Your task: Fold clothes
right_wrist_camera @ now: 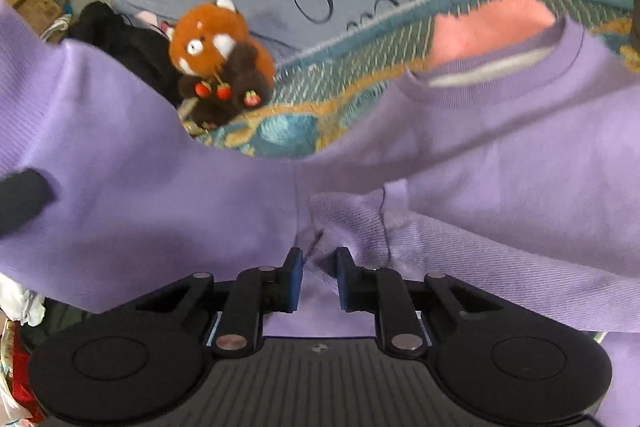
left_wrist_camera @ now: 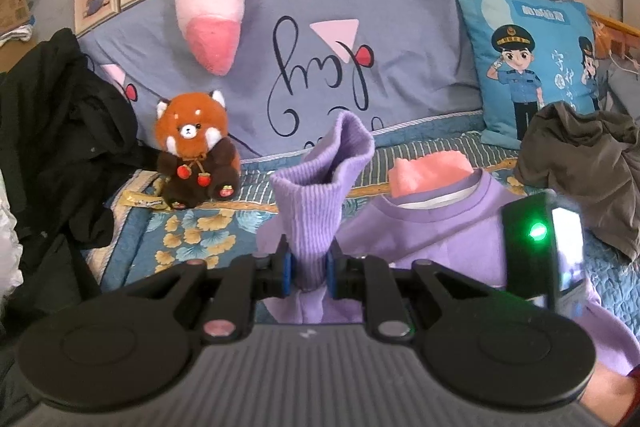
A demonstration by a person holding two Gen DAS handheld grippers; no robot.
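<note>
The purple sweatshirt lies spread before the red-panda plush — left gripper clamped on its ribbed cuff, lifting the sleeve to fold, right gripper part-open, pinning cloth near the armpit seam.

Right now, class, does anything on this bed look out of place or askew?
Yes: the purple sweatshirt's sleeve cuff sticks upright, pinched in the left tongs, not lying flat. A grey garment sits crumpled beside the blue cushion.
</note>
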